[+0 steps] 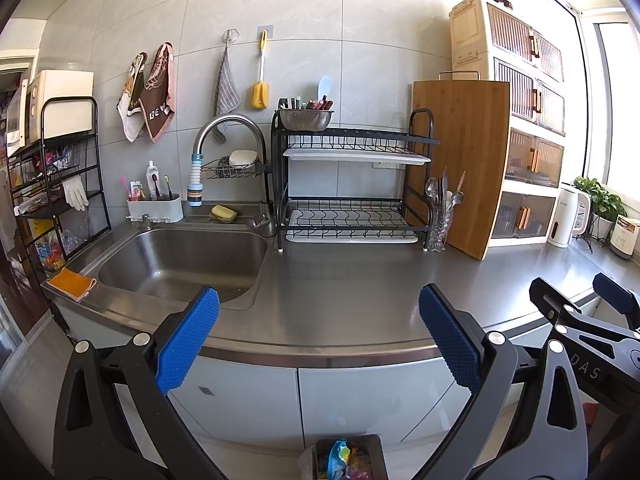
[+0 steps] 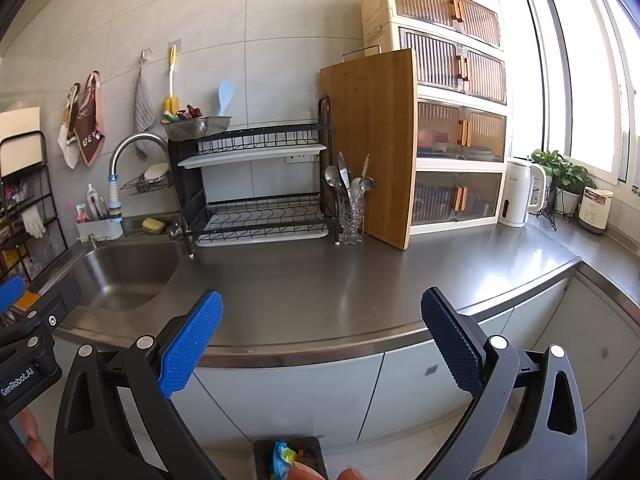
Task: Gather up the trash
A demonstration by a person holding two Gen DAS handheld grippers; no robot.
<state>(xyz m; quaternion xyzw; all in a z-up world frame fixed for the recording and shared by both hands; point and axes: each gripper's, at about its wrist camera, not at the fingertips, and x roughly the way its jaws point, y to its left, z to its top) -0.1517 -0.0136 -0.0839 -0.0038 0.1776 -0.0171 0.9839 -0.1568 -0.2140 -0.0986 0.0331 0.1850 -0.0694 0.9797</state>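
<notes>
You face one steel counter (image 1: 352, 300), and everything here is placed from it. Standing at its back right is one stack of four cream drawers (image 2: 452, 96), with one bamboo board (image 2: 368, 148) leaning upright just left of the stack. One sink (image 1: 180, 264) is sunk into the counter's left part, with one curved tap (image 1: 228, 136) behind it. One two-tier black rack (image 1: 352, 184) stands at the back between sink and board, carrying one metal colander (image 1: 306, 118) on its top tier. Off the counter's left end stands one black shelf unit (image 1: 60, 184). Further right along the counter sit one white kettle (image 2: 520, 194), one potted plant (image 2: 568, 178) and one glass cutlery holder (image 2: 352, 216) just beside the board's foot. One orange cloth (image 1: 72, 283) lies on the counter's left front edge, and one yellow soap (image 1: 222, 211) behind the sink. Below the counter, on the floor before the cabinet doors, is one dark bin (image 1: 374, 458) with bright wrappers (image 1: 342, 462) inside: the trash sits there. Your left gripper (image 1: 320, 338) hangs in front of the counter edge with its blue pads (image 1: 188, 340) spread wide, holding and touching nothing. Your right gripper (image 2: 322, 338) is likewise spread wide and empty, above the bin.
</notes>
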